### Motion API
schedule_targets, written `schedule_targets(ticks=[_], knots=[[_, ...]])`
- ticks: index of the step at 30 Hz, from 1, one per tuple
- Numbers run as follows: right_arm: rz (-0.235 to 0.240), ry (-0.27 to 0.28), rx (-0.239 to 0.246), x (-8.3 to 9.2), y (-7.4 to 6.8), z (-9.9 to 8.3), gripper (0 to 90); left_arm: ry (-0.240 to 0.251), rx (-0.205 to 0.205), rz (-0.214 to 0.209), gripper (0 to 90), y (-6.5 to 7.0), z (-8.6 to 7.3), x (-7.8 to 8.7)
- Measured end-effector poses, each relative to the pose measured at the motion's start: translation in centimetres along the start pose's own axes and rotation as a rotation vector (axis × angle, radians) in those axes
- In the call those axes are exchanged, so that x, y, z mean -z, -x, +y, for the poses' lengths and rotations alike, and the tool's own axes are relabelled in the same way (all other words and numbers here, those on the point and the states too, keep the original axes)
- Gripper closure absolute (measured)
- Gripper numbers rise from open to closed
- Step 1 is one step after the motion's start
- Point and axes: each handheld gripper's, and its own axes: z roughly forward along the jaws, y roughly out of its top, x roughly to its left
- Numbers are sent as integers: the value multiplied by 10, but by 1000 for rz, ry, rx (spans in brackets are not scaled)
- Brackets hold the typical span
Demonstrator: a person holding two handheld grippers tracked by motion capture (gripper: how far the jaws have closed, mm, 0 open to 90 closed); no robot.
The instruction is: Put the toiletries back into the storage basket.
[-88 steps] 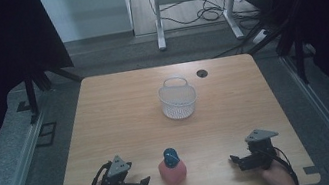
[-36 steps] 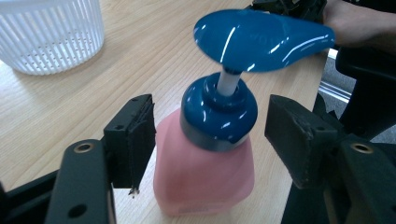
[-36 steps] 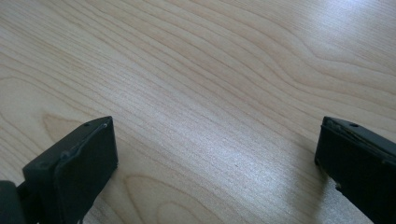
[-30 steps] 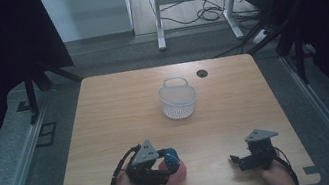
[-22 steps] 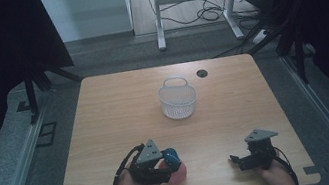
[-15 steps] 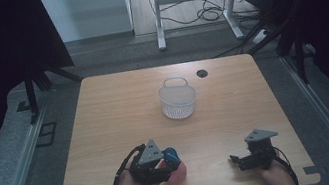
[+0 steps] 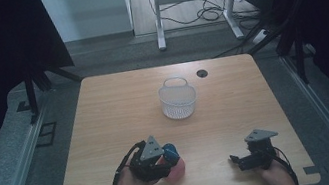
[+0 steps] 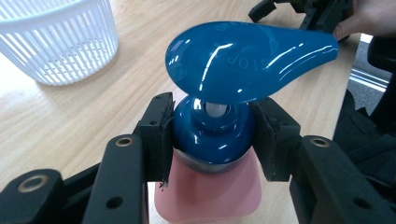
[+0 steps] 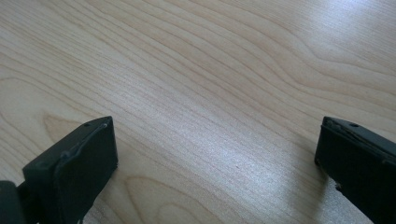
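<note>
The left gripper (image 8: 212,135) is pinching the blue collar of the pink pump bottle (image 8: 210,191), standing nearer the person than the basket (image 7: 178,99). The right gripper (image 9: 215,163) is resting spread wide, right of the bottle.

light: bright table (image 7: 120,110), dark surround | glare: streaks on blue pump head (image 8: 243,56) | focus: sharp close-ups

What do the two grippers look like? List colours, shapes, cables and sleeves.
Both grippers are black. The left gripper and right gripper each carry a grey three-cornered plate on top and trail a black cable. In the left gripper view the jaws are flat bars with round bolt holes and blocky rectangular pads. In the right gripper view the pads look the same. No sleeves show; the forearms are bare.
</note>
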Motion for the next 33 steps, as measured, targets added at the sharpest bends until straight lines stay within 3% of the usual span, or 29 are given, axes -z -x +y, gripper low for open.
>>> schedule_targets(ticks=[33], knots=[[1, -2, 1, 0, 0, 0, 0, 21, 13, 73, 529, -32, 53, -5]])
